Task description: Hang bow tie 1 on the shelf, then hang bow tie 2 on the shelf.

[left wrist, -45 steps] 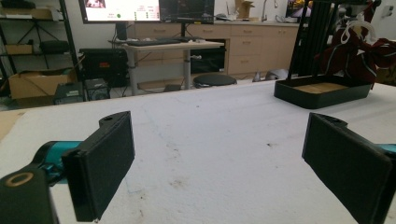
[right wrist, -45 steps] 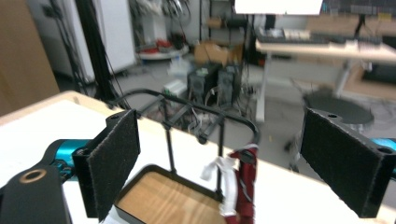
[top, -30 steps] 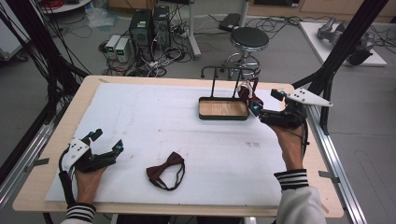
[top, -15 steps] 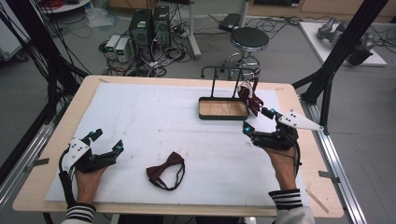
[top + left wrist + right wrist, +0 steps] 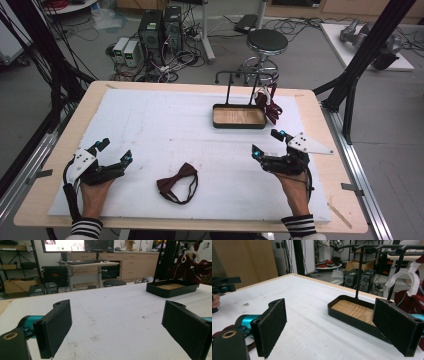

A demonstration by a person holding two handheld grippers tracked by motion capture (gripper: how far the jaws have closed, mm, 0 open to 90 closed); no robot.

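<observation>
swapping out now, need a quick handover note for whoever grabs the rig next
Left gripper: open, empty, resting low on the white mat at the near left.
Right gripper: open, empty, near right, in front of the tray.
One bow tie already hangs on a white hanger on the rack above the wooden tray.
The second bow tie lies flat on the mat between the two grippers, untouched.
Left to do, most likely: pick up that bow tie and hang it on the rack too.
</observation>
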